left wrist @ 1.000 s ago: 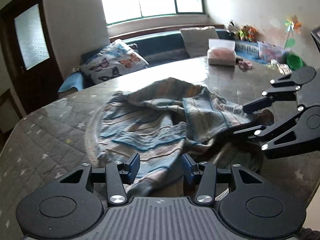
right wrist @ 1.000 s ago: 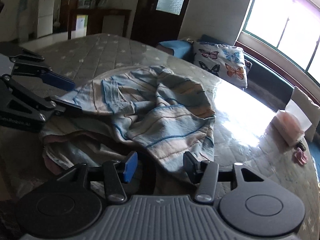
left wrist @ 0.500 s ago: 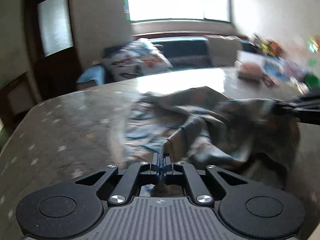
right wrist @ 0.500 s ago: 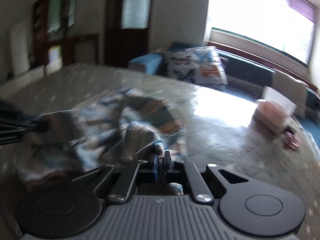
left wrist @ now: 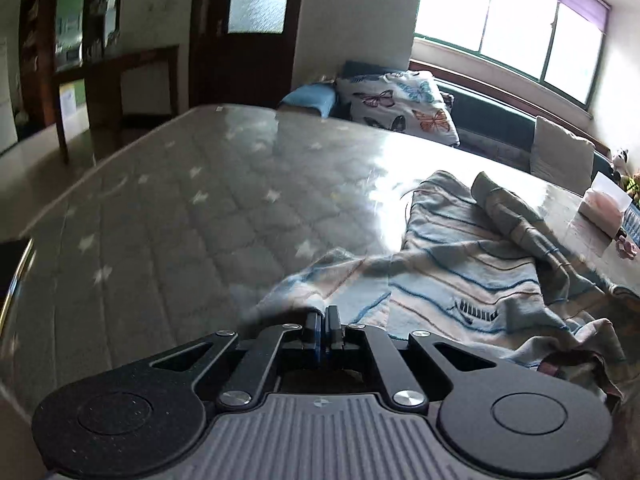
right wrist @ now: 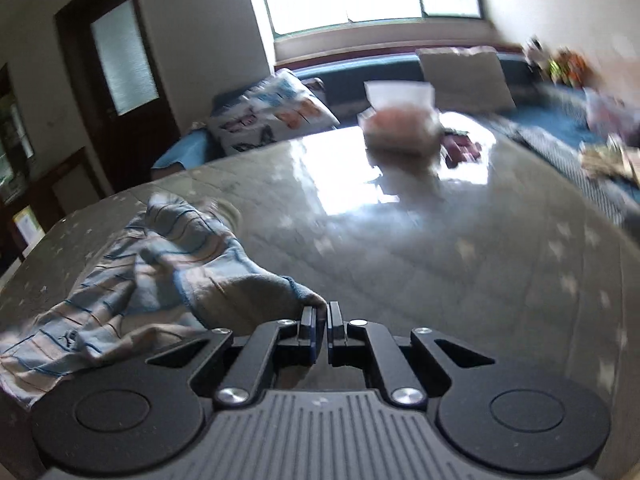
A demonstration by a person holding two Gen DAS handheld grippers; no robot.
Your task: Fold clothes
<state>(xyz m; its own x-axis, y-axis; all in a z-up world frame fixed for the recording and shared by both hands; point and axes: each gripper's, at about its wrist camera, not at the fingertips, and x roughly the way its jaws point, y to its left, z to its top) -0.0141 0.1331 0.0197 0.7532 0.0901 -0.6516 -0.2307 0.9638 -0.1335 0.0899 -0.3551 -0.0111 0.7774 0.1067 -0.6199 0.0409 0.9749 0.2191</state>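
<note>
A striped blue, grey and peach garment (left wrist: 472, 264) lies crumpled on the glossy quilted table (left wrist: 180, 216). My left gripper (left wrist: 323, 320) is shut on the garment's near left edge, and the cloth spreads away to the right. In the right wrist view the same garment (right wrist: 160, 276) stretches to the left. My right gripper (right wrist: 322, 316) is shut on its near right edge. Neither gripper shows in the other's view.
A tissue box (right wrist: 400, 128) and small pink items (right wrist: 460, 148) sit at the table's far side. A butterfly cushion (left wrist: 400, 104) and a grey cushion (left wrist: 560, 156) lie on the bench under the window. A dark door (left wrist: 248, 32) and cabinet (left wrist: 116, 76) stand left.
Both grippers, open a second ago, closed on the garment's edges. They then swung apart, the left toward the left and the right toward the right, and the cloth is drawn out between them.
</note>
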